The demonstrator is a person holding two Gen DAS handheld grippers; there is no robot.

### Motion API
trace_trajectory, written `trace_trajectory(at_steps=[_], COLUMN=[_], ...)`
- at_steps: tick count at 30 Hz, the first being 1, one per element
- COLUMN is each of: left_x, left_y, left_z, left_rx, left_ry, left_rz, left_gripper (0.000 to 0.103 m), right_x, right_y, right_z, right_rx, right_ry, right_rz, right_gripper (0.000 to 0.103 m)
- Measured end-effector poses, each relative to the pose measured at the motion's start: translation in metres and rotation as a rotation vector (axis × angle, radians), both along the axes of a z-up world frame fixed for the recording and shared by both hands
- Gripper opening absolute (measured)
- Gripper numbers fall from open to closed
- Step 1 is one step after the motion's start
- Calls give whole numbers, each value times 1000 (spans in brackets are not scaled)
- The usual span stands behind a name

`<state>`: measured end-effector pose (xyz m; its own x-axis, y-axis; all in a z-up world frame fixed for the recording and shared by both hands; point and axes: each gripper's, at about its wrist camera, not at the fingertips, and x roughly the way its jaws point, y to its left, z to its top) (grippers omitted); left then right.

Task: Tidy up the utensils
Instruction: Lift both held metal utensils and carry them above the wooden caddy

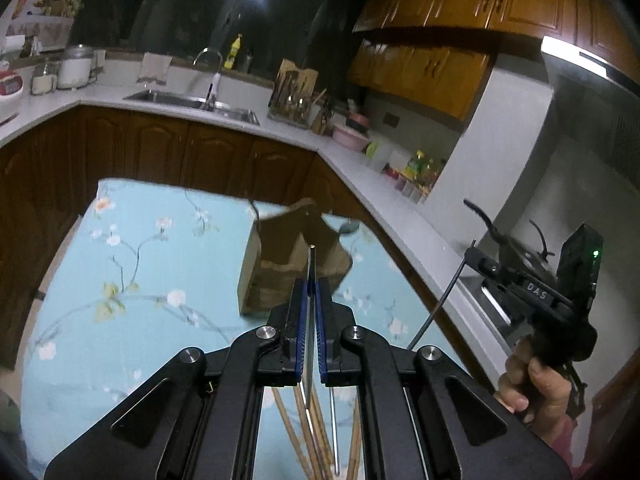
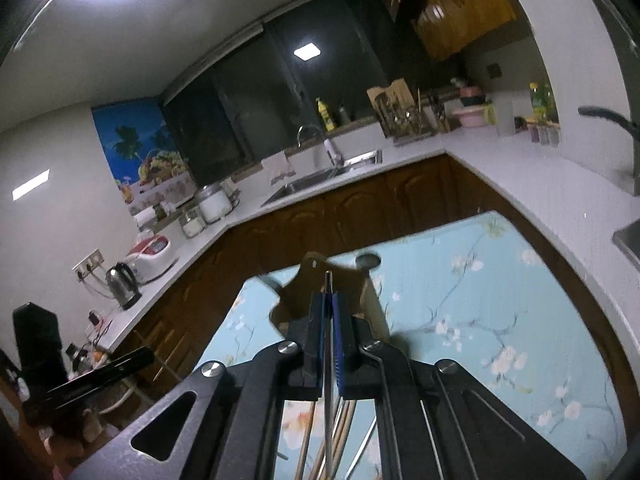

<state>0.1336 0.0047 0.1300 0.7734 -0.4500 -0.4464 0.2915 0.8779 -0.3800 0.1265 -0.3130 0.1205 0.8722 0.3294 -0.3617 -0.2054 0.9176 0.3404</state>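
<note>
Left claw (image 1: 311,284) clamped narrow on a thin dark utensil (image 1: 312,258), brass-tipped end poking out past the blue pads, rest running back under the claw. Right claw (image 2: 328,300) likewise pinched tight on a slim metal rod (image 2: 328,280), tip just clear of the pads. Seen from the left wrist, right claw up at the right edge, gripped by a hand (image 1: 532,380), a thin grey rod slanting down from it. Both raised above the bench (image 1: 140,280), covered in a light-blue floral cloth. Wooden holder (image 1: 280,264) standing on the cloth just beyond both tips. More chopsticks (image 1: 308,432) and a metal stick lying loose on the cloth below the left claw; similar bundle (image 2: 340,432) below the right. Kitchen counter with sink (image 1: 192,104) well behind.
</note>
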Motion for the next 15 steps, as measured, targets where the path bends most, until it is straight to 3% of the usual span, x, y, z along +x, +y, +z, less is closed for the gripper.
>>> trace_trajectory(at_steps=[9,15], left_x=[50,93], left_y=[2,-4], left_z=[53,68], left_rx=[-2,23], left_ry=[-135,-192], left_rz=[65,114], left_gripper=[3,3], right_x=[58,94], right_y=[8,17], right_z=[42,52], right_rx=[17,4], right_ry=[-159,-233], right_rz=[-74,-119], right_gripper=[4,4])
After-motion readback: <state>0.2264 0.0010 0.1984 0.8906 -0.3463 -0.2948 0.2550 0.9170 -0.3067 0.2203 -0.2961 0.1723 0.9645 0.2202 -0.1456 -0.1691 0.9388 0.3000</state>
